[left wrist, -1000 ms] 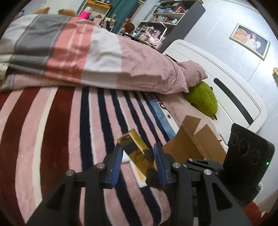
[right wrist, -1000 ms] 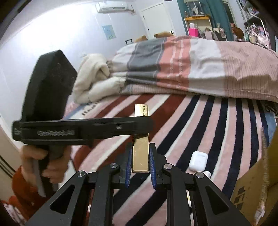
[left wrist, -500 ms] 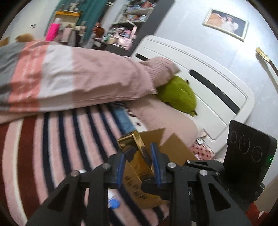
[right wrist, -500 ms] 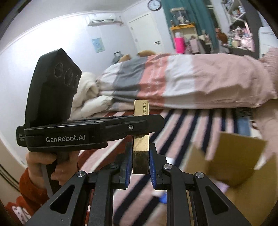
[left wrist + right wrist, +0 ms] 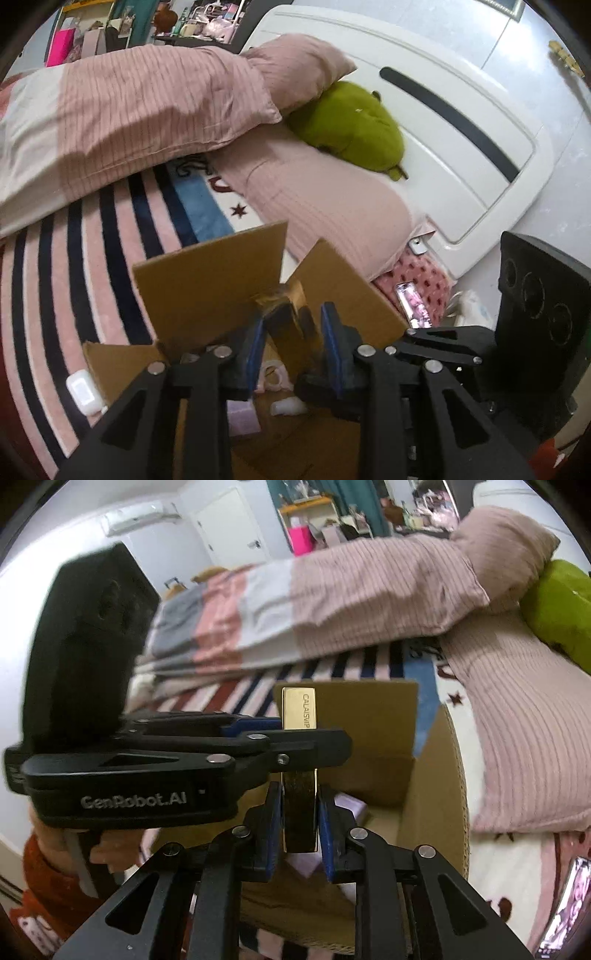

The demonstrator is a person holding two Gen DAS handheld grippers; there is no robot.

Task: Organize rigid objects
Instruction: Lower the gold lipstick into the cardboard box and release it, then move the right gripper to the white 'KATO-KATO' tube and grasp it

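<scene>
A long gold box (image 5: 298, 716) marked CALAISVIP stands upright above an open cardboard box (image 5: 432, 775). My right gripper (image 5: 297, 830) is shut on the gold box's lower end. My left gripper (image 5: 290, 332) crosses from the left and its blue pads flank the gold box (image 5: 291, 325) higher up, with small gaps showing. The cardboard box (image 5: 207, 280) lies on the striped bed cover, flaps open, with small white and pink items inside.
A white earbud case (image 5: 83, 391) lies on the cover left of the box. Pink pillows (image 5: 325, 206), a green plush (image 5: 354, 125) and a white headboard (image 5: 461, 129) lie beyond. A phone (image 5: 412, 304) lies at the bed edge.
Both grippers have carried the gold box rightward from over the striped cover to above the open cardboard box.
</scene>
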